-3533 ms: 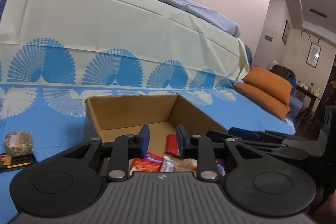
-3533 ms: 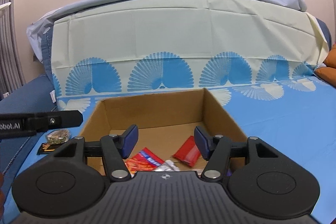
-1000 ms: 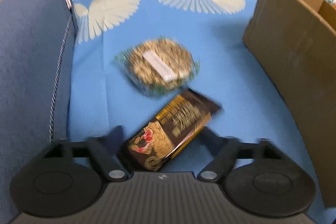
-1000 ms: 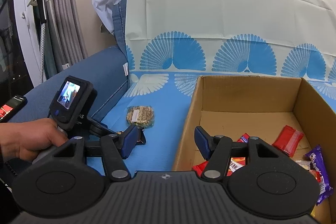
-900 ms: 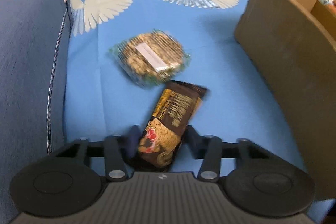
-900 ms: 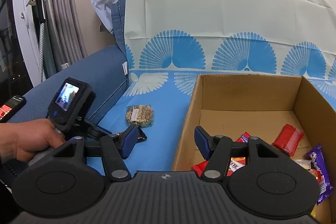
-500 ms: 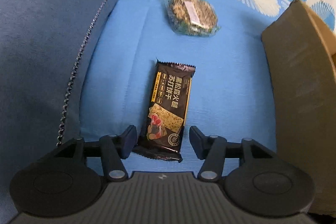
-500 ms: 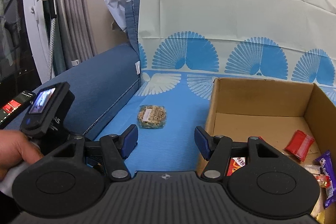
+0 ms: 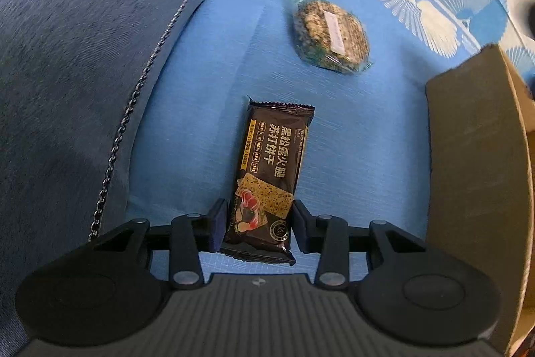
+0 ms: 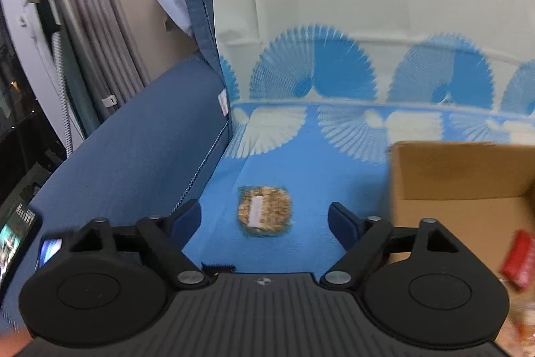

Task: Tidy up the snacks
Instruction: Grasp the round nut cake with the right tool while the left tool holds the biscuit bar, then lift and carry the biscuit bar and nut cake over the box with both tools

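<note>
A dark cracker packet lies lengthwise on the blue sofa cover. My left gripper points down over its near end. The jaws are closing, and the pads stand just beside the wrapper's two long edges. Farther back lies a round grain cake in clear wrap. My right gripper hovers in front of that cake; its jaws are opening wide and nothing is between them. The cardboard box stands to the right, with a red packet inside.
The dark blue sofa armrest rises close on the left. The box wall hems in the right side. The left gripper's small screen shows at the lower left of the right wrist view. Grey curtains hang behind.
The left gripper rolled to line up with the dark packet and its jaws narrowed around it. The right gripper swung left from the box toward the grain cake and its jaws widened.
</note>
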